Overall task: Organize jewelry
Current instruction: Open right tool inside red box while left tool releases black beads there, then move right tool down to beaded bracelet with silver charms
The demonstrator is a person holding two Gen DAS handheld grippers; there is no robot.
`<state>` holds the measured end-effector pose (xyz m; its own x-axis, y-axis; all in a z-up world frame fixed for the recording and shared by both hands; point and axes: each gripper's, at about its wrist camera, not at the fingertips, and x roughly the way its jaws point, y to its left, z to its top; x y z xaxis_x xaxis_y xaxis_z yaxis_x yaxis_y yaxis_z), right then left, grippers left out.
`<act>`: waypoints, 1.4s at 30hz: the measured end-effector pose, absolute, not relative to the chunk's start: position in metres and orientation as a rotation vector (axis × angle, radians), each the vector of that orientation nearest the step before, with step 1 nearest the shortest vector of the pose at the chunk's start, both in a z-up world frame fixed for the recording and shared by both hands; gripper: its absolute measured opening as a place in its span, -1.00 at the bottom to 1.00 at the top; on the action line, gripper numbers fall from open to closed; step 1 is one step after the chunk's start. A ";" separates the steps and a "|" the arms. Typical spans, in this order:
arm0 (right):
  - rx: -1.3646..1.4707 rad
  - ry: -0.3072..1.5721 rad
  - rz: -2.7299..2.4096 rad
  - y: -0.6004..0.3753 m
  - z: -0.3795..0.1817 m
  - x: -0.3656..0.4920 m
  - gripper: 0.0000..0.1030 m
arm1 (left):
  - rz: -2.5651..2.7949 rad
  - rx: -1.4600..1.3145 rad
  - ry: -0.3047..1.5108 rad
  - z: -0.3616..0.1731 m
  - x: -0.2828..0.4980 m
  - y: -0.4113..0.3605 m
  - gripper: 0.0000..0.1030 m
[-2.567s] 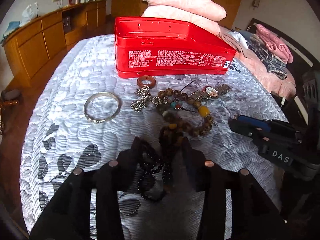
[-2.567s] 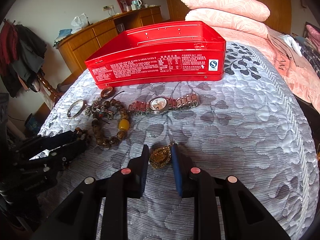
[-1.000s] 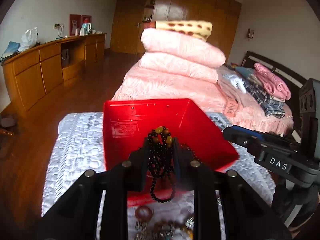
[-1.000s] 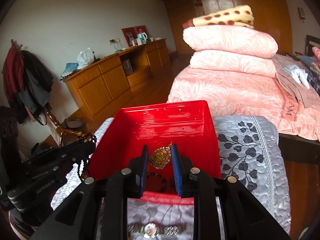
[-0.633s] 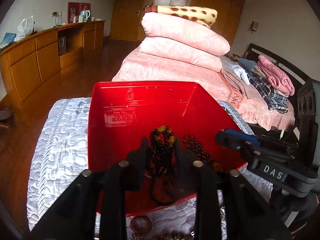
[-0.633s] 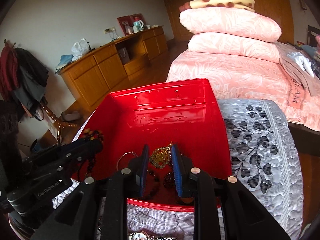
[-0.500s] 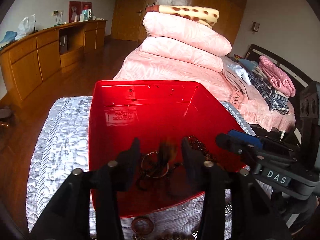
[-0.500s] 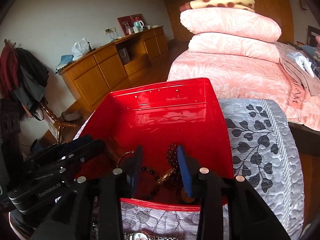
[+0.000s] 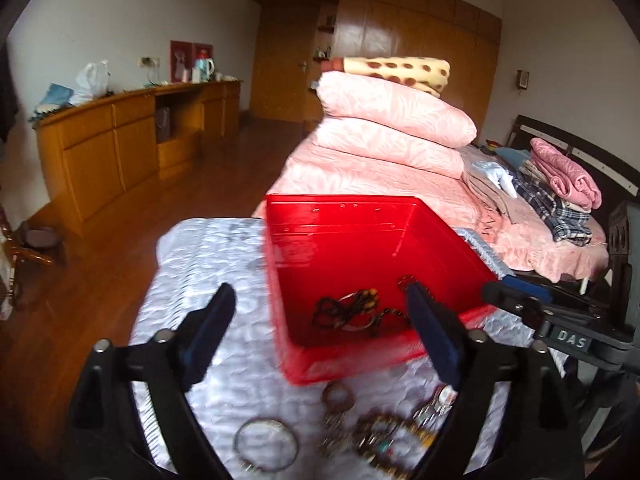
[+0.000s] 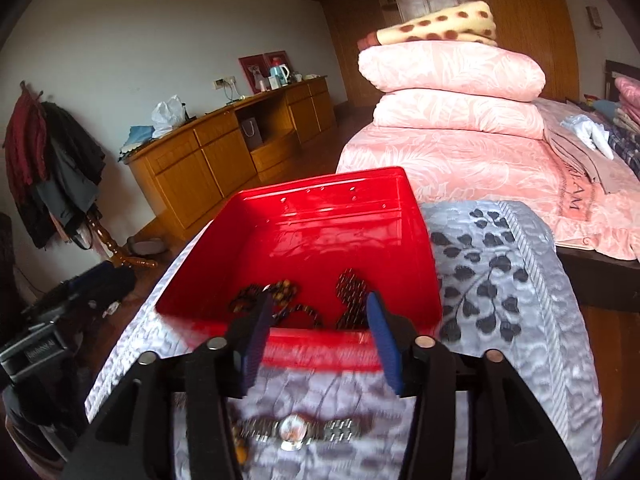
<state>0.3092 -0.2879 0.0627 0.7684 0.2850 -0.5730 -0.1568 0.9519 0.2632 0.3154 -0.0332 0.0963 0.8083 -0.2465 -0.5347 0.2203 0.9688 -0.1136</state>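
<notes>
Now both grippers are gaping wide and empty, having let go since a moment ago: the left gripper [image 9: 320, 312] no longer pinching the dark bead strand [image 9: 344, 312], the right gripper [image 10: 318, 320] no longer clamping the gold pendant. Nearest, a metal-link watch [image 10: 294, 432] and a silver bangle [image 9: 266, 444] are lying on the quilted grey cover [image 10: 500, 300]. Beyond, the beads are resting tangled inside the glossy red rectangular tin [image 10: 320, 220].

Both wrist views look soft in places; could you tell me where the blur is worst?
Left wrist view: the loose jewelry at the bottom smears most. Right wrist view: the wristwatch and the red box's near wall streak; the far room stays sharper.
</notes>
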 end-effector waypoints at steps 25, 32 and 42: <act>0.157 0.827 0.261 -0.241 0.014 0.225 0.89 | -0.151 0.005 0.659 0.045 0.210 0.010 0.90; 0.162 0.852 0.262 -0.231 0.008 0.228 0.88 | -0.137 0.011 0.680 0.038 0.208 0.014 0.90; 0.171 0.899 0.253 -0.225 -0.002 0.244 0.27 | -0.142 0.005 0.689 0.034 0.207 0.019 0.90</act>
